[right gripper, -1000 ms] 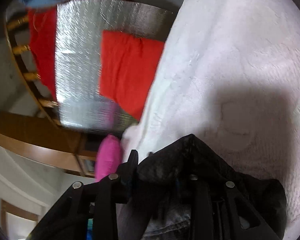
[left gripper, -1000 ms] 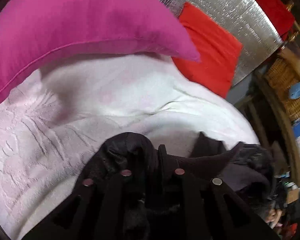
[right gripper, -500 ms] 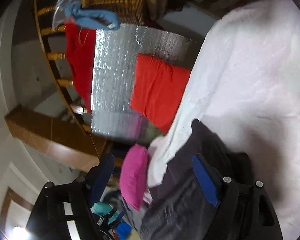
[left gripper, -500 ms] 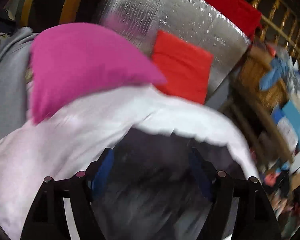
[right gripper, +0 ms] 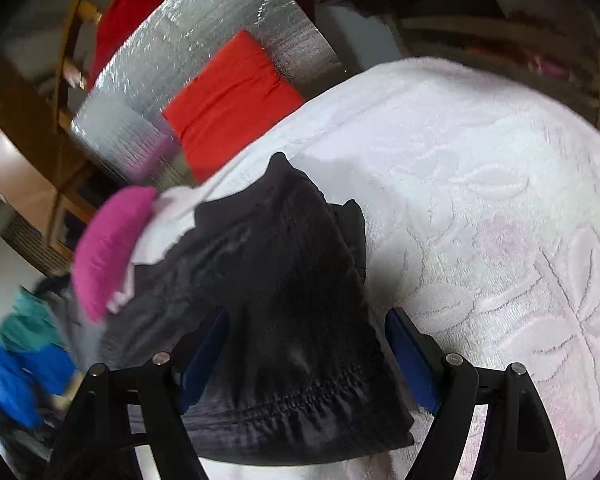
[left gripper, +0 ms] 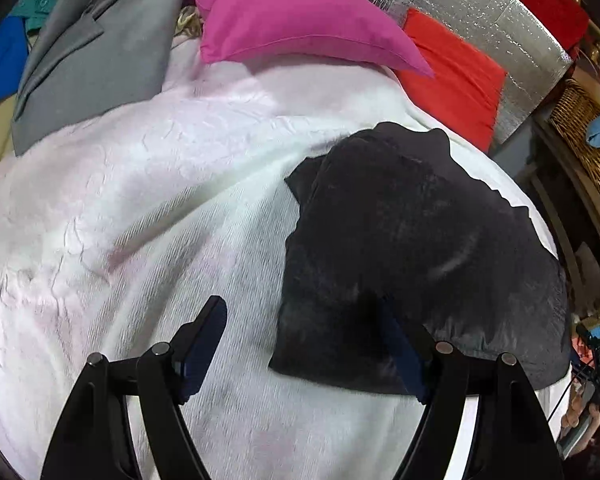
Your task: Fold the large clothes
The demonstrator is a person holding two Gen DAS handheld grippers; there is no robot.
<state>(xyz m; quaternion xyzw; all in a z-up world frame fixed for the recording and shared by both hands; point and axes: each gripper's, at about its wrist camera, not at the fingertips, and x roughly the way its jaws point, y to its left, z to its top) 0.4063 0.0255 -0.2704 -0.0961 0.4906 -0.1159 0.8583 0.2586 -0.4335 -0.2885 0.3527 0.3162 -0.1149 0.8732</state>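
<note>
A black garment lies folded in a flat rectangle on the white bedspread. My left gripper hovers over the garment's near left edge with its jaws wide apart; its left finger is above bare bedspread and its right finger above the dark cloth, gripping nothing. In the right wrist view the same black garment stretches away between the fingers, its stitched hem nearest. My right gripper is open above it, and the blue pads stand clear of the cloth.
A pink pillow and a red cushion lie at the head of the bed against a silver foil panel. A grey garment and blue and teal clothes are piled far left. A wicker basket stands at the right.
Both grippers were shut on the bunched black garment a second ago. They have since let go, opened wide and drawn back, and the garment now lies flat on the bedspread.
</note>
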